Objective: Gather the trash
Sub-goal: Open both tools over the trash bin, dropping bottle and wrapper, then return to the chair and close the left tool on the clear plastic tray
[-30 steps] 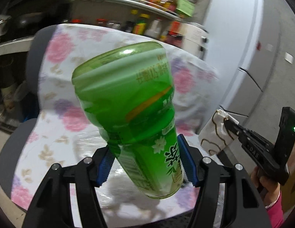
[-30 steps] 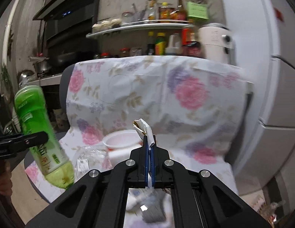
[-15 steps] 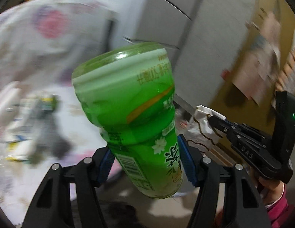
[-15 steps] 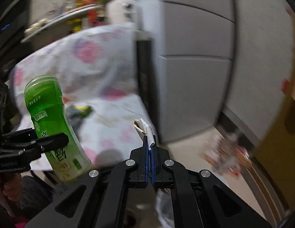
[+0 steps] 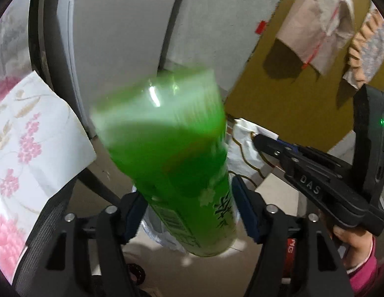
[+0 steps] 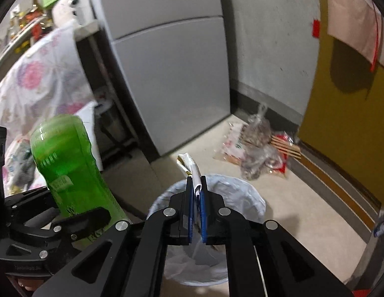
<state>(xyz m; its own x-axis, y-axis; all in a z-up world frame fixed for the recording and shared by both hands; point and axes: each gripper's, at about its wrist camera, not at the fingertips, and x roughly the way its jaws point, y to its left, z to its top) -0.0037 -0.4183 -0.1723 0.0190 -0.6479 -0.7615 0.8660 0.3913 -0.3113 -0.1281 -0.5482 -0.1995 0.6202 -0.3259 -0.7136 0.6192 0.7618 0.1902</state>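
My left gripper (image 5: pixel 189 208) is shut on a green plastic bottle (image 5: pixel 172 153), held tilted with its base toward the camera; the bottle also shows in the right wrist view (image 6: pixel 68 165). My right gripper (image 6: pixel 196 193) is shut on a crumpled white wrapper with gold lines (image 6: pixel 189 164), held just above a bin lined with a white plastic bag (image 6: pixel 244 193). In the left wrist view the right gripper (image 5: pixel 256 139) and its wrapper (image 5: pixel 244 148) are just right of the bottle, and the bin bag (image 5: pixel 152 225) shows below it.
A grey fridge (image 6: pixel 172 69) stands behind the bin. A table with a floral cloth (image 5: pixel 26 153) is on the left. Plastic bags and litter (image 6: pixel 259 146) lie on the floor by a yellow-brown door (image 6: pixel 345 113).
Both grippers have swung right, away from the table, and now hang over the bin beside the fridge. The bottle and the wrapper are still held.
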